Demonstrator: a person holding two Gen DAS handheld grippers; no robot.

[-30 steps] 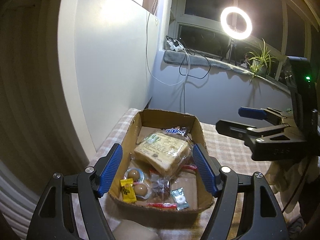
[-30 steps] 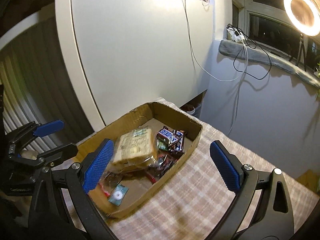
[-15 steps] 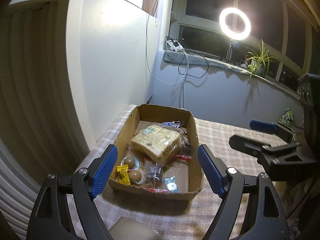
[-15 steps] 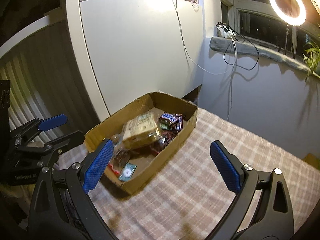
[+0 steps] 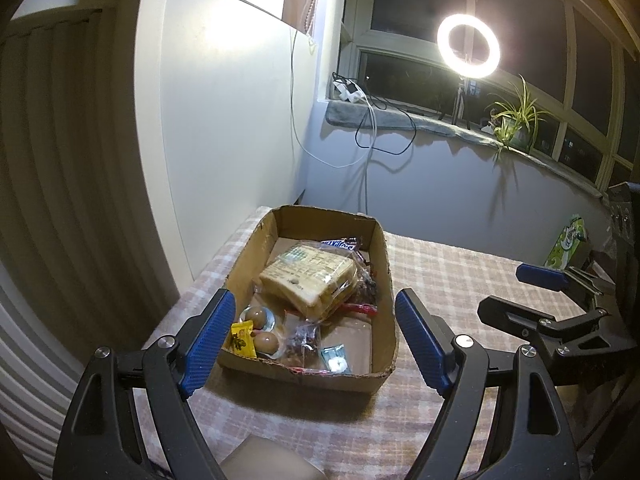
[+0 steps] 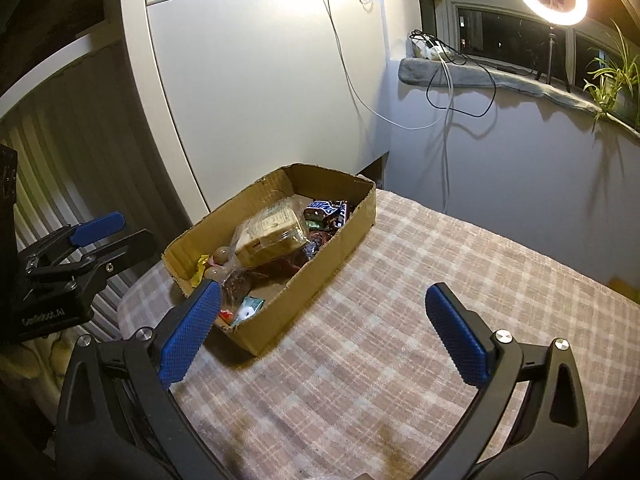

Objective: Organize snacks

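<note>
Both jaws standing wide apart, gripping nothing. Left gripper hovering over near end of shallow brown cardboard box; right gripper hanging over bare pink-and-white checked tablecloth, box at its 10 o'clock.

Snacks all lying inside box: clear-wrapped sandwich loaf at centre, dark blue chocolate bars at 12, two brown wrapped eggs and yellow sachet at 8, small teal packet at 6. Green carton sitting well apart at table's far right edge.

Judging task near finished or pausing.

Risks: descending left gripper clipping thin cardboard wall, tipping or sliding box toward table's left edge; soft sandwich crushing under firm squeeze; loose wrappers snagging on blue fingers.
</note>
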